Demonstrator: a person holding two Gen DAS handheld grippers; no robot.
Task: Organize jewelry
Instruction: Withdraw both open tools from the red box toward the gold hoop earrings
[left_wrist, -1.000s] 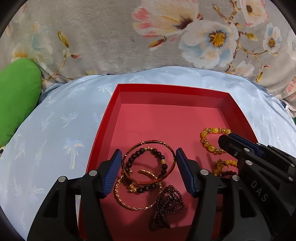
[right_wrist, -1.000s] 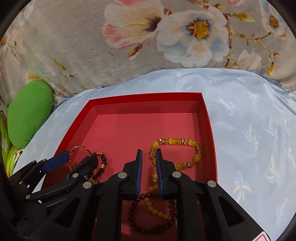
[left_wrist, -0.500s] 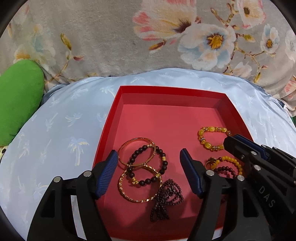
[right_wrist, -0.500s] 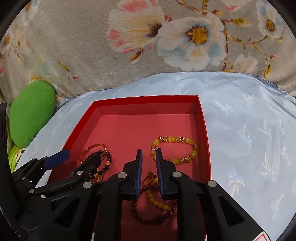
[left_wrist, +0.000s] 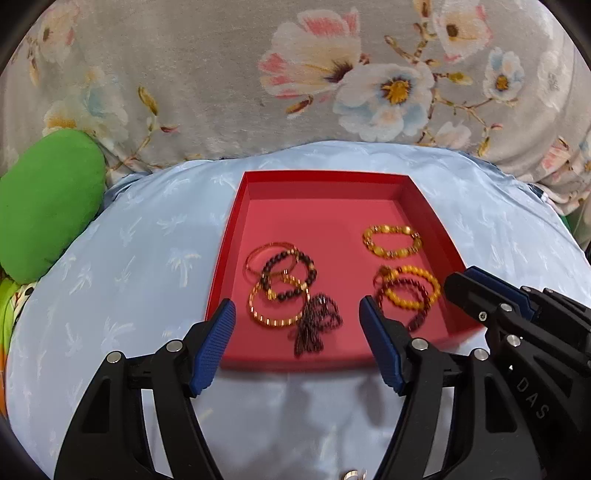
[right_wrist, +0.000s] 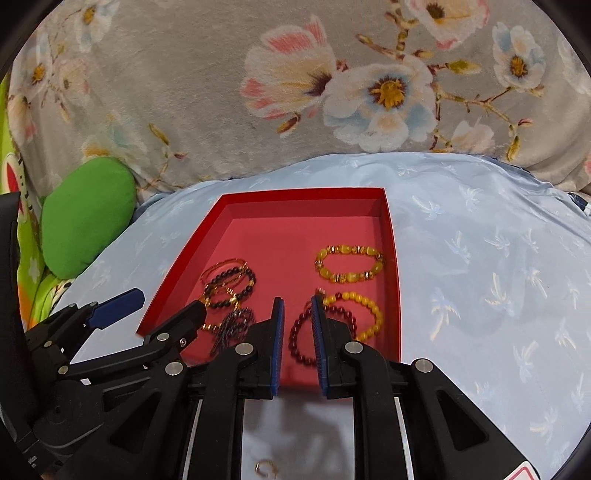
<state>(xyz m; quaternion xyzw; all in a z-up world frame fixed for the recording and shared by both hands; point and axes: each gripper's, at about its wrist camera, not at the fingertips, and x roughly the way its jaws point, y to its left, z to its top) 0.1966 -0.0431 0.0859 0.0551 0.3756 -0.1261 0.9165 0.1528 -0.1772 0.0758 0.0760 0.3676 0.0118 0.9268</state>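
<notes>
Bracelets lie inside the red tray (left_wrist: 229, 251), a dark-and-gold cluster (left_wrist: 282, 286) toward its left edge and yellow bead loops (left_wrist: 391, 242) toward its right, while the left gripper (left_wrist: 297, 328) hangs wide apart and empty at the tray's near edge beside the right gripper (right_wrist: 297, 325), narrowly parted and empty.

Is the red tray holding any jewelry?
Yes, several bracelets lie inside the red tray, gold and dark ones left, yellow ones right.
</notes>
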